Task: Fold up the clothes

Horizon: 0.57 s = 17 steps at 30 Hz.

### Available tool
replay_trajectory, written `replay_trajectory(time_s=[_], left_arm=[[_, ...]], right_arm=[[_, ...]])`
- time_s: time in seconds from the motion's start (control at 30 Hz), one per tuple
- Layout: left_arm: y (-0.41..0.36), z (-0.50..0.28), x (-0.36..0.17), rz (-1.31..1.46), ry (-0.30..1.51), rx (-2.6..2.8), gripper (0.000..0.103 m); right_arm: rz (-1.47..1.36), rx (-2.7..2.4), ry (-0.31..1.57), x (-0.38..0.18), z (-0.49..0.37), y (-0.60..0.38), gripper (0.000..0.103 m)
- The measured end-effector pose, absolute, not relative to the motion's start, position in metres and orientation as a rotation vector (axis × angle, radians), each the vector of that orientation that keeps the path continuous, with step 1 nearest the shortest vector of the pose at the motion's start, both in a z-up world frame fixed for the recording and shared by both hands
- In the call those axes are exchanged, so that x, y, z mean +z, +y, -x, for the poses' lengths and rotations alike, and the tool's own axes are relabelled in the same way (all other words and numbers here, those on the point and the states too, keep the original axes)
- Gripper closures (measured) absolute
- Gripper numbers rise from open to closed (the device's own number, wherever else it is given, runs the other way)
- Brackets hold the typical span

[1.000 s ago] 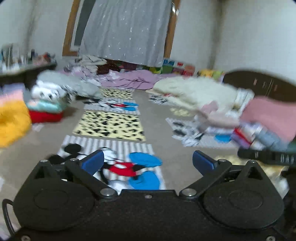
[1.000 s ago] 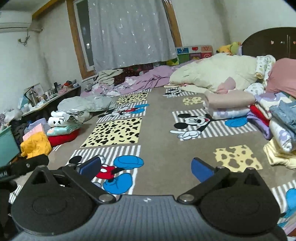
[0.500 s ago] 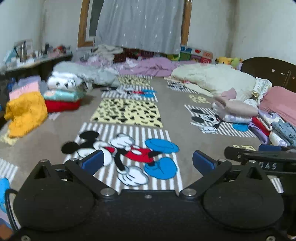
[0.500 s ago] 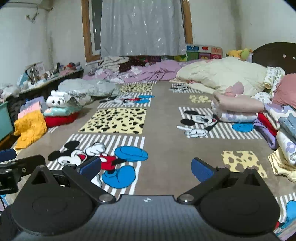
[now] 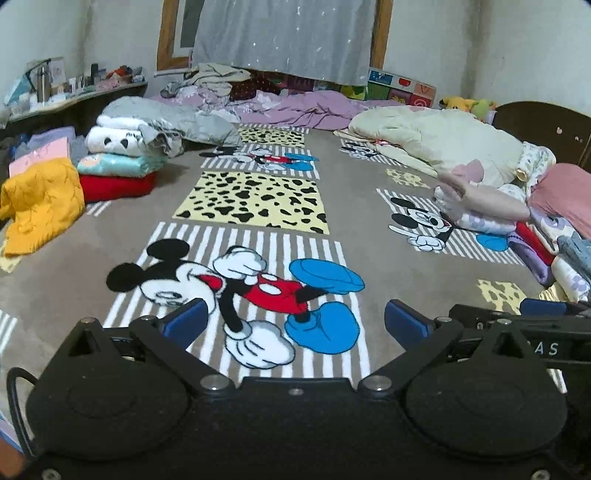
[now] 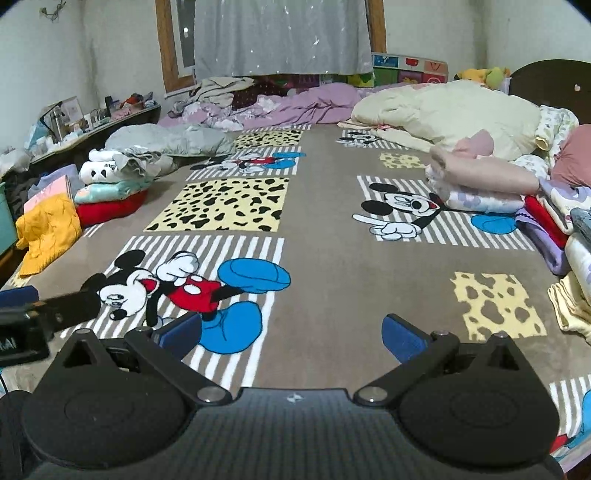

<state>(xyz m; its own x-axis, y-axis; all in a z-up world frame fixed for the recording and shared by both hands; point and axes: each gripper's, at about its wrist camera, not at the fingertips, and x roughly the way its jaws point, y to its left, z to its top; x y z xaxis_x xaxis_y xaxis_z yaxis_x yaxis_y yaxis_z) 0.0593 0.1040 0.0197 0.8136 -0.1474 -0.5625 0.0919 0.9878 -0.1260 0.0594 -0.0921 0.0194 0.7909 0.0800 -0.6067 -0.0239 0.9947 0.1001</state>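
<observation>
Clothes sit in piles at both edges of the bed: a yellow garment [image 5: 42,201] slumped by a red, teal and white folded stack [image 5: 118,162] on the left, a pink roll [image 6: 484,175] atop more folded stacks on the right. Between them lies the bare cartoon-mouse blanket [image 5: 258,199]. Both tongs hover above it — the left tongs [image 5: 293,323] and the right tongs [image 6: 291,334] gape wide, holding nothing.

White walls [image 5: 517,55], wood-framed window [image 5: 376,33] with grey curtain [image 5: 284,37], dark headboard [image 5: 546,125], cluttered side shelf [image 5: 74,98]
</observation>
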Motion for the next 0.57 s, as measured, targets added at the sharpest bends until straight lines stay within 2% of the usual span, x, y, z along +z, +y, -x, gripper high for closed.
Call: replay_trajectory(time_s=[0.57], left_arm=[[0.095,-0.066,0.011,0.059,0.642,-0.133,0.0]], right_arm=[[-0.117,0.054,0.699,0.005,-0.066,-0.1,0.0]])
